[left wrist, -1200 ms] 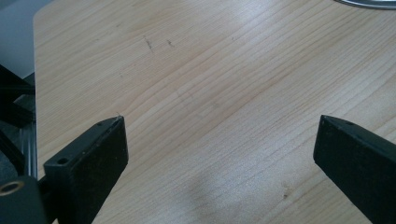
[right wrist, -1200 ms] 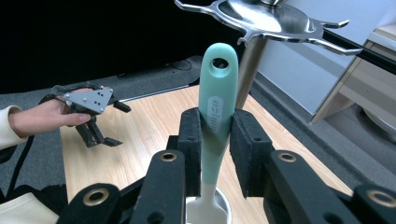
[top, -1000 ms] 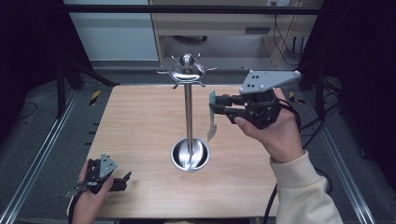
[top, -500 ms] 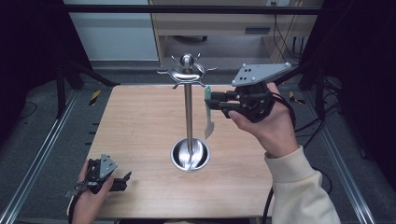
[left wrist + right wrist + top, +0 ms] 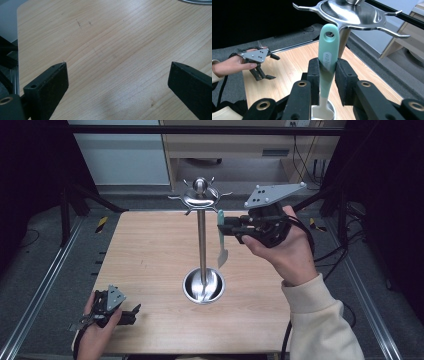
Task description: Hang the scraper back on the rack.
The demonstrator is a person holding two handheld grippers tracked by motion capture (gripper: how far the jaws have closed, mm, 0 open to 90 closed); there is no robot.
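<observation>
A utensil w/ a mint-green handle (image 5: 328, 60) is pinched betw. the pads of the right gripper (image 5: 327, 75), jaws pressed onto the handle from both sides; the handle stands upright, its hanging hole at 12 o'clock above the pads, its pale blade end hanging at 6 o'clock below them. In the high view the utensil (image 5: 221, 242) is seen held in the air, off the table, just beside the pole of the steel rack (image 5: 201, 245), at approx. 3 o'clock from it, w/ the right gripper (image 5: 225, 227) held level at about the height of the upper pole. The handle's top is seen in the right gripper view close under one hook arm of the rack's crown (image 5: 354, 12); whether hole & hook touch can't be told. The rack's round base (image 5: 203, 286) rests mid-table on the wooden table (image 5: 150, 250). The left gripper (image 5: 131, 312) is rested at the table's 7 o'clock corner, well apart from the rack, held in the person's left hand (image 5: 95, 332). In the left gripper view its jaws are spread wide, w/ nothing but bare wood betw. them. A grey three-cornered plate (image 5: 272, 194) is carried on top of the right gripper.
</observation>
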